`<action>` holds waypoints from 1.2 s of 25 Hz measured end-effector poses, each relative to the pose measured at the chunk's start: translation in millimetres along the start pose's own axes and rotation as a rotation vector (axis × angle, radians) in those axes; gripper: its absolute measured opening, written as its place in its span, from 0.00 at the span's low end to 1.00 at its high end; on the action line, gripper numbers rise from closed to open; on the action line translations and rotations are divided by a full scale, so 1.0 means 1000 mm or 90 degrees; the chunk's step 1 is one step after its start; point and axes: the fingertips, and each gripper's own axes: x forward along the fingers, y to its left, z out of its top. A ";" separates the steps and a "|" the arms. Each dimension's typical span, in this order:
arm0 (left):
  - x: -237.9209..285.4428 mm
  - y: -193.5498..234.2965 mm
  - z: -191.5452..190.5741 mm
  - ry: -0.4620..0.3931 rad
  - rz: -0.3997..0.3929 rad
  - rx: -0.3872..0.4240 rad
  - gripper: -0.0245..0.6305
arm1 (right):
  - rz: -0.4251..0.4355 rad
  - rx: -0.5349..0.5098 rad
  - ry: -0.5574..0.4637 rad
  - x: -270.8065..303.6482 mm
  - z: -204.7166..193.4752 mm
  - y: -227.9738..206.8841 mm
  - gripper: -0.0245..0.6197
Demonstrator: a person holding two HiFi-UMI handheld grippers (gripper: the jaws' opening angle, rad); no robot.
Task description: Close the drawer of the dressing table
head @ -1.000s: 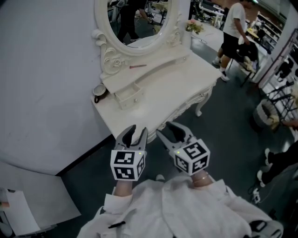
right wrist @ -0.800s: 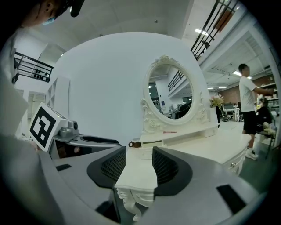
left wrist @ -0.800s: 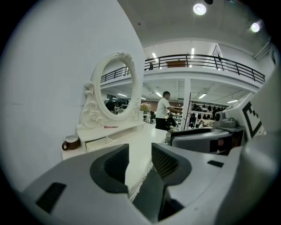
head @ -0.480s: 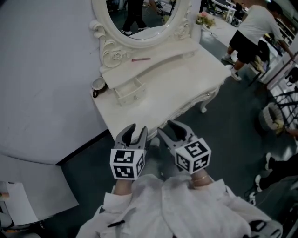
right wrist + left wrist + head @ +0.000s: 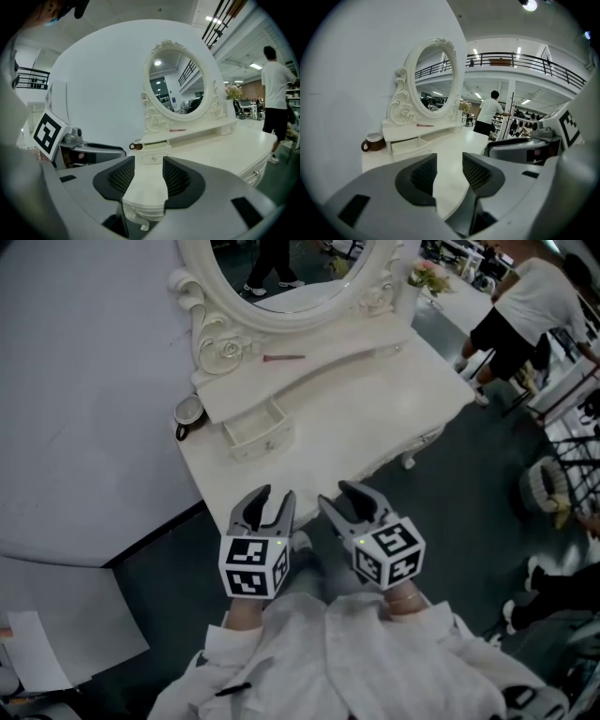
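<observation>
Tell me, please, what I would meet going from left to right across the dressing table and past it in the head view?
mug → open small drawer → flowers → person in a white shirt

Loose, rumpled white long sleeves

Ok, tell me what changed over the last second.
The left gripper and right gripper moved closer to the ornate white dressing table. The left gripper's jaws are opening, with nothing between them. Nothing was grasped. The small white drawer stays pulled out, untouched.
</observation>
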 end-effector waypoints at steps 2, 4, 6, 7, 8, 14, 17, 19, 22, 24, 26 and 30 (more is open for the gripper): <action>0.013 0.009 0.005 0.000 0.003 -0.004 0.27 | 0.003 -0.005 0.008 0.014 0.005 -0.010 0.29; 0.027 0.022 0.011 0.000 0.008 -0.005 0.27 | 0.005 -0.008 0.010 0.029 0.012 -0.019 0.29; 0.040 0.036 0.018 0.000 0.012 -0.010 0.27 | 0.008 -0.013 0.012 0.044 0.020 -0.028 0.29; 0.046 0.042 0.022 -0.002 0.015 -0.015 0.27 | 0.009 -0.018 0.015 0.052 0.024 -0.033 0.29; 0.052 0.048 0.027 -0.005 0.019 -0.021 0.27 | 0.012 -0.022 0.018 0.060 0.028 -0.038 0.29; 0.078 0.092 0.049 -0.007 0.049 -0.038 0.27 | 0.035 -0.042 0.026 0.112 0.059 -0.052 0.30; 0.088 0.112 0.052 -0.003 0.054 -0.052 0.27 | 0.048 -0.057 0.039 0.134 0.067 -0.054 0.30; 0.093 0.120 0.053 0.000 0.053 -0.054 0.27 | 0.056 -0.067 0.049 0.144 0.071 -0.055 0.31; 0.101 0.127 0.057 0.001 0.049 -0.057 0.27 | 0.062 -0.078 0.062 0.157 0.077 -0.061 0.31; 0.105 0.130 0.059 0.001 0.047 -0.062 0.27 | 0.066 -0.084 0.079 0.165 0.078 -0.065 0.32; 0.106 0.134 0.058 0.005 0.047 -0.061 0.27 | 0.070 -0.092 0.093 0.171 0.076 -0.067 0.32; 0.106 0.141 0.052 0.026 0.046 -0.049 0.31 | 0.083 -0.108 0.121 0.183 0.068 -0.070 0.33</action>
